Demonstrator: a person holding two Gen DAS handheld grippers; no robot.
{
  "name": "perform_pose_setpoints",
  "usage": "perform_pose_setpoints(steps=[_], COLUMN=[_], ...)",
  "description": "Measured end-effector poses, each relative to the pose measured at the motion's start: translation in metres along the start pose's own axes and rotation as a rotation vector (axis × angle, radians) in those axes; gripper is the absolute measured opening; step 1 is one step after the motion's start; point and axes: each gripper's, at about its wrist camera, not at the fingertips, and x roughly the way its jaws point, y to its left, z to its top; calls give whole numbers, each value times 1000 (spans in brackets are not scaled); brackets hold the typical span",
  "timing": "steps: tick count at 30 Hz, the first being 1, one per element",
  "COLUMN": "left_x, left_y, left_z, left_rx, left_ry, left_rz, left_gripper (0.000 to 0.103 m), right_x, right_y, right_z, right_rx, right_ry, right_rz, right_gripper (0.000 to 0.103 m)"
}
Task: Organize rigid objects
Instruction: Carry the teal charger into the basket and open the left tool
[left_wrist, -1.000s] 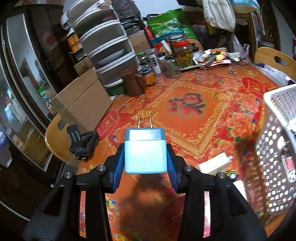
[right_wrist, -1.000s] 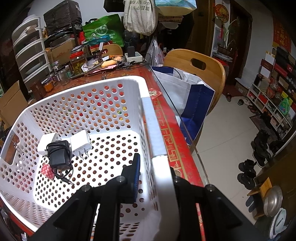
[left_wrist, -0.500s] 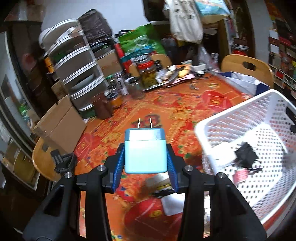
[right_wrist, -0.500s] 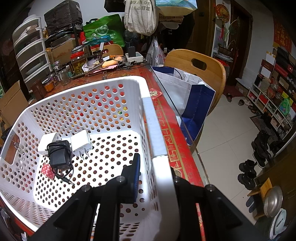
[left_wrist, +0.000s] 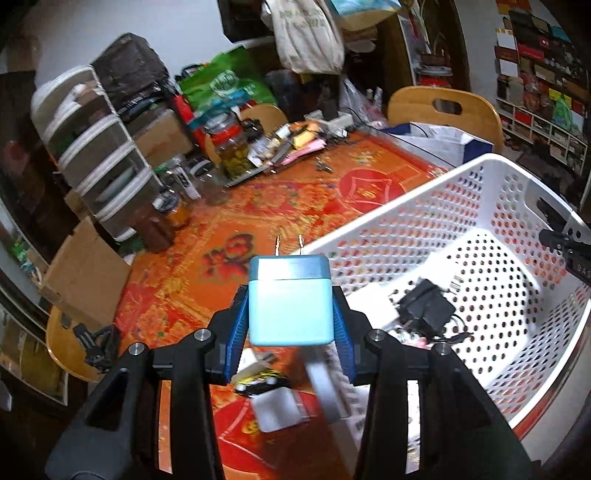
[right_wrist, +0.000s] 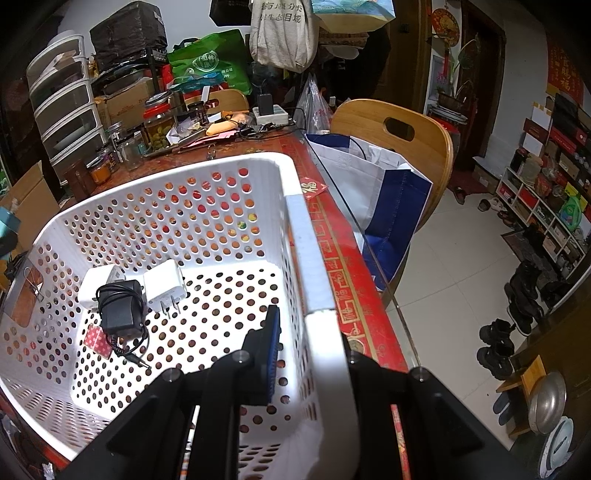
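The left hand-held gripper (left_wrist: 291, 314) clamps a pale blue plug adapter (left_wrist: 289, 301) between its blue pads, prongs pointing away, above the near rim of the white basket (left_wrist: 388, 225) on the red-patterned bench (left_wrist: 258, 206). The right hand-held gripper (right_wrist: 308, 343) is nearly closed, pinching the basket's side wall. A second ago the adapter hung over open bench with the basket at the frame's edge; now the basket fills the right half of the left view. Only the right view shows the two white chargers (right_wrist: 164, 286) beside the black charger (right_wrist: 120, 308) on the basket floor clearly.
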Motion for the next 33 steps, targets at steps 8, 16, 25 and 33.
perform_pose_setpoints(steps=[8, 16, 25, 33], left_x=[37, 65, 66, -2], left_y=[-41, -67, -74, -7], left_z=[1, -6, -5, -3], left_rx=[97, 133, 163, 17], left_ry=[152, 252, 265, 57], left_rz=[-110, -173, -212, -216], left_gripper=[39, 39, 46, 80], right_x=[-1, 0, 1, 4], right_y=[4, 5, 4, 10], right_z=[1, 1, 1, 1], right_rx=[0, 1, 1, -5], right_ry=[-2, -2, 0, 8], right_rz=[12, 15, 14, 8], right_gripper=[16, 16, 16, 16])
